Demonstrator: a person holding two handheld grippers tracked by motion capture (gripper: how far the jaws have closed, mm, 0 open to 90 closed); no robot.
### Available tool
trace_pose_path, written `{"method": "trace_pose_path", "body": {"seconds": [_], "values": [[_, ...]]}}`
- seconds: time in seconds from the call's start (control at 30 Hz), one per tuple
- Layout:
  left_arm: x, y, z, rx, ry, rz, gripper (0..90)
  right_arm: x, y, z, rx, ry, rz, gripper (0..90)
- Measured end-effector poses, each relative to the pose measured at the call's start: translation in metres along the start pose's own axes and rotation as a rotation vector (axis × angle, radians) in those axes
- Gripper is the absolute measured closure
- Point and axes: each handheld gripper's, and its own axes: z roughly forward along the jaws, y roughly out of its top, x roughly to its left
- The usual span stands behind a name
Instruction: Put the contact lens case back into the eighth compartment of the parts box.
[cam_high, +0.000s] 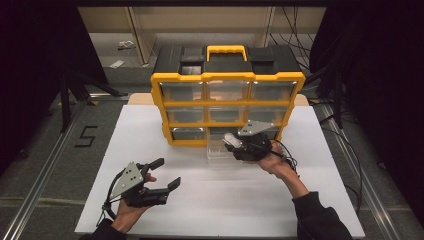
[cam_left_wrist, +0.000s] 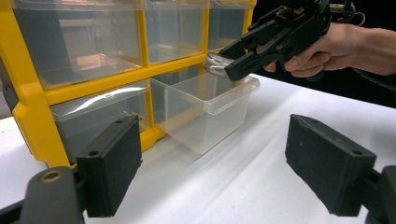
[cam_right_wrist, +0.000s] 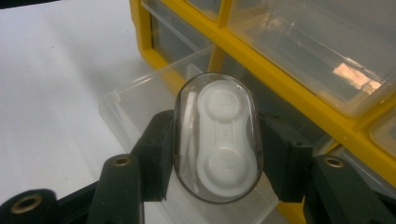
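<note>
As right tongs (cam_right_wrist: 215, 154) grip lens case (cam_right_wrist: 217, 135), drawer (cam_left_wrist: 205, 109) open

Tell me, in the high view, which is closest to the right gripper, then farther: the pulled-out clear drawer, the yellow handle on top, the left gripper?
1. Clear drawer: right beside the right gripper.
2. Left gripper: near-left on the table.
3. Yellow handle: atop the organizer, at the back.

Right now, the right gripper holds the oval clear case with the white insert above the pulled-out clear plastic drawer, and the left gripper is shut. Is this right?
Not quite: the left gripper is open, its black pads standing wide apart with nothing between them, as the left gripper view shows. The rest holds: the right gripper holds the oval clear case above the pulled-out drawer.
</note>
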Motion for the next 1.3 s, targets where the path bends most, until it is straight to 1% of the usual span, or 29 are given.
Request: {"method": "trace_pose_path", "body": {"seconds": [0.27,0.57,0.67,0.83,0.87,1.3], "values": [[-0.0001,0.0000,0.0001,0.000,0.000,0.000,18.3,-0.0021,-0.0017,0.0000,0.010,-0.007,-0.005,49.5],[-0.0001,0.0000,0.0000,0.000,-0.001,0.000,18.3,-0.0045,-0.0036,-0.0004,0.025,-0.011,0.000,49.5],[0.0002,0.0000,0.0000,0.000,-0.001,-0.001,18.3,-0.0051,-0.0044,0.0000,0.033,-0.016,-0.008,49.5],[0.0000,0.0000,0.0001,0.000,-0.001,-0.001,18.3,-0.0053,-0.0049,0.0000,0.037,-0.020,-0.007,49.5],[-0.0001,0.0000,0.0002,0.001,-0.001,0.000,18.3,-0.0051,-0.0051,0.0000,0.044,-0.024,-0.014,49.5],[0.0000,-0.0001,0.0002,0.001,-0.002,-0.002,18.3,-0.0060,-0.0056,-0.0002,0.056,-0.023,-0.014,49.5]]}}
